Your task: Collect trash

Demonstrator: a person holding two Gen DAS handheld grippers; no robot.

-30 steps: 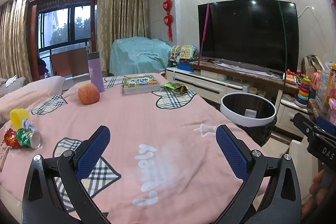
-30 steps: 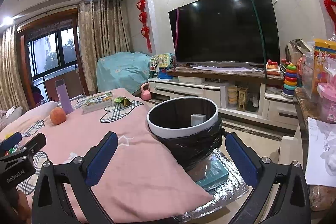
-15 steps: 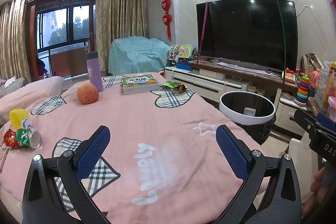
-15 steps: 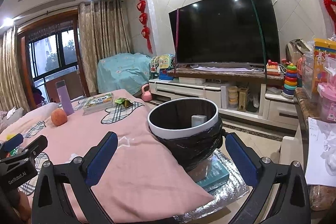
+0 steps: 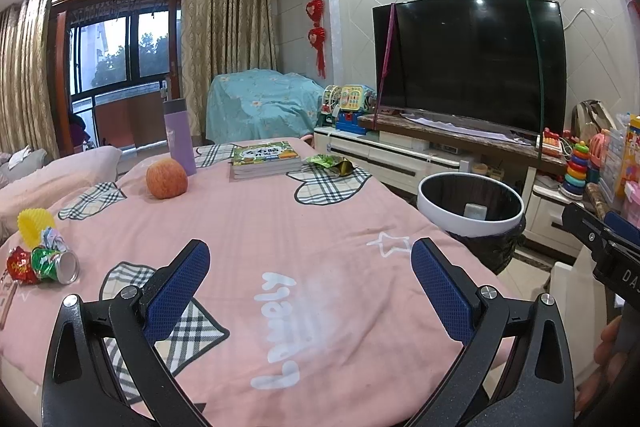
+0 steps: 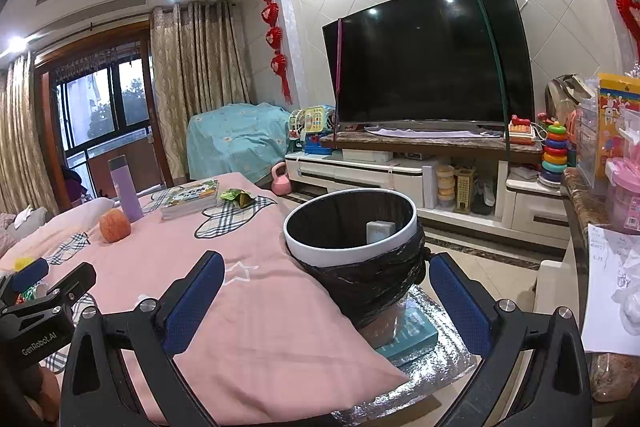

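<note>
Both the left gripper (image 5: 306, 269) and the right gripper (image 6: 326, 279) hang spread and empty, while the crushed can (image 5: 54, 263) at the near left of the table (image 5: 280, 227) looks light, thin and slippery, best pinched across its dented middle.

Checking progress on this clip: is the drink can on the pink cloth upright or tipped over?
Tipped over. The can lies on its side among wrappers at the cloth's left edge, its round end facing the camera. Whether it holds anything cannot be told.
</note>
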